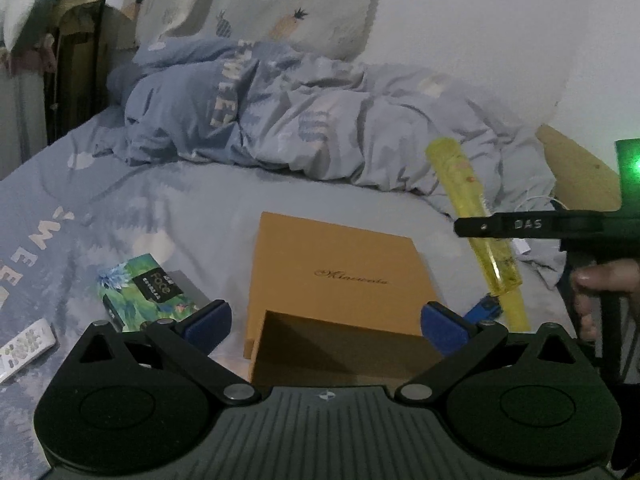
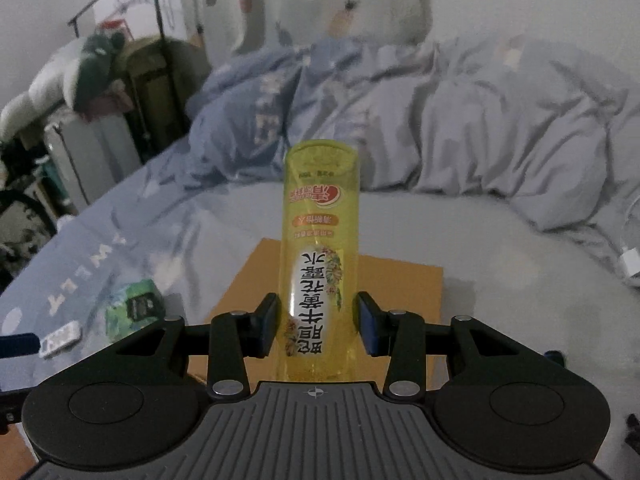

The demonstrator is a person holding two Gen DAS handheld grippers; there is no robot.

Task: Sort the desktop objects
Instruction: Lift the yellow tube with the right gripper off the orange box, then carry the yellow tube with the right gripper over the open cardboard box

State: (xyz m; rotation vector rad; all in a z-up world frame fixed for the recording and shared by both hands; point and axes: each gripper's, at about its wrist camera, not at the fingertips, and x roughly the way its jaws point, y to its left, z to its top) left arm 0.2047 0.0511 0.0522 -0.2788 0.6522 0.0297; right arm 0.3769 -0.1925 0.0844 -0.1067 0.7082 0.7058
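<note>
Left wrist view. Left gripper point(image 1: 326, 322): blue-padded fingers spread wide, nothing between them. Directly ahead, a tan cardboard box point(image 1: 340, 280) with a cursive script mark on its lid, too small to read; a second tan box part point(image 1: 344, 350), open toward the camera, sits just in front of it between the fingers; what it holds cannot be made out. To the left on the blue bedsheet point(image 1: 192, 200), a green floral carton point(image 1: 142, 294) bearing a black label reading "Face". Further left, a white patterned flat item point(image 1: 24, 346), writing illegible. The sheet carries pale letters "WE". To the right, a yellow translucent bottle point(image 1: 476, 236) hangs tilted in the air, gripped by the right gripper point(image 1: 480, 227), whose black finger is marked "DAS". A blue object point(image 1: 486, 306) lies below the bottle. A crumpled blue duvet point(image 1: 300, 120) lies behind.

Right wrist view. Right gripper point(image 2: 318, 328): both pads pressed against the sides of the yellow bottle point(image 2: 320, 240), clamped around its lower label. The bottle points away along the fingers, its Chinese label reading upside down, with a red-and-orange badge near the far end. Beneath it lies the tan box point(image 2: 400, 300). The floral carton point(image 2: 136, 308) and white flat item point(image 2: 62, 338) lie to the left; a white charger plug point(image 2: 632, 266) lies at the right edge.
</note>
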